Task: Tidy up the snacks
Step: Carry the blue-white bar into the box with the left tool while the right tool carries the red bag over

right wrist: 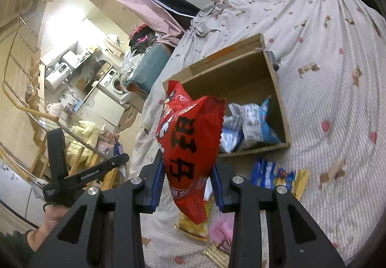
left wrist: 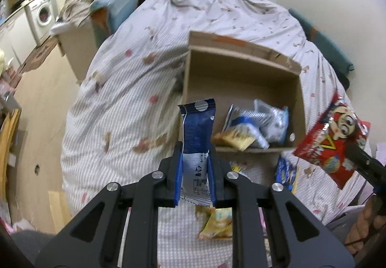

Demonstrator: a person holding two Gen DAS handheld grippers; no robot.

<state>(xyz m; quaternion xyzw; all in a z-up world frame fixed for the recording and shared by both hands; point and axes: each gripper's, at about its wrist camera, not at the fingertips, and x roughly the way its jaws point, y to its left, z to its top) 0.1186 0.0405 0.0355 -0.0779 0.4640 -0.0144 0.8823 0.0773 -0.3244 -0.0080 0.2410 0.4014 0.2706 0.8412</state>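
Observation:
My left gripper (left wrist: 195,159) is shut on a narrow blue and white snack packet (left wrist: 196,133) that stands upright between the pads, above the bed. My right gripper (right wrist: 188,171) is shut on a puffy red snack bag (right wrist: 190,145); the left wrist view shows that red bag (left wrist: 330,142) hanging at the right. An open cardboard box (left wrist: 241,75) lies on the bed ahead of both grippers and holds several blue, white and yellow packets (left wrist: 260,123). The same cardboard box (right wrist: 277,89) sits just beyond the red bag in the right wrist view.
Loose snack packets lie on the bedspread in front of the box: a yellow one (left wrist: 217,224), blue ones (right wrist: 267,171), a pink one (right wrist: 222,227). The bed drops off on the left to a bare floor (left wrist: 41,104). A washing machine (left wrist: 41,12) stands far left.

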